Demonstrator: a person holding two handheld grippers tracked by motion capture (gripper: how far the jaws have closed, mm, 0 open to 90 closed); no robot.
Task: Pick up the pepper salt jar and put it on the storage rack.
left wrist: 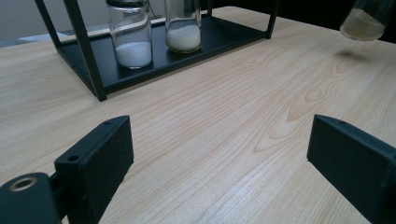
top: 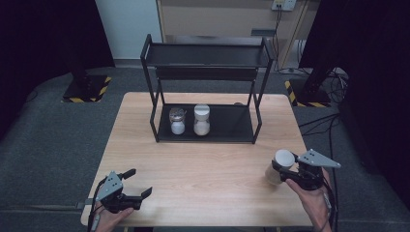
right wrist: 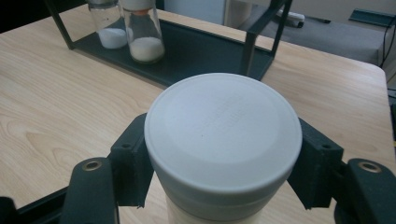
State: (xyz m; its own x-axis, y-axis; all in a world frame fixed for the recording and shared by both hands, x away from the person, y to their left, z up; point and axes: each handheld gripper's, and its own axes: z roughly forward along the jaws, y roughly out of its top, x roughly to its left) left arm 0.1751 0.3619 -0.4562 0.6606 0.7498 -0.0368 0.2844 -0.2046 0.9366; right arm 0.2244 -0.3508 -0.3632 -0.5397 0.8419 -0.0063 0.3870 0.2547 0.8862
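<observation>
Right gripper view puts the white-lidded jar (right wrist: 223, 140) between the black jaws, which clamp it just under the lid. From the high view the jar (top: 280, 166) hangs tilted over the table's (top: 203, 164) right front part, lid leaning toward the rack (top: 205, 92). The right gripper (top: 290, 170) is the one carrying it. The rack's lower shelf lies ahead and to the left (two jars (top: 189, 121) stand there, space to their right). The left gripper (top: 135, 186), jaws wide apart and empty, idles at the front-left edge.
</observation>
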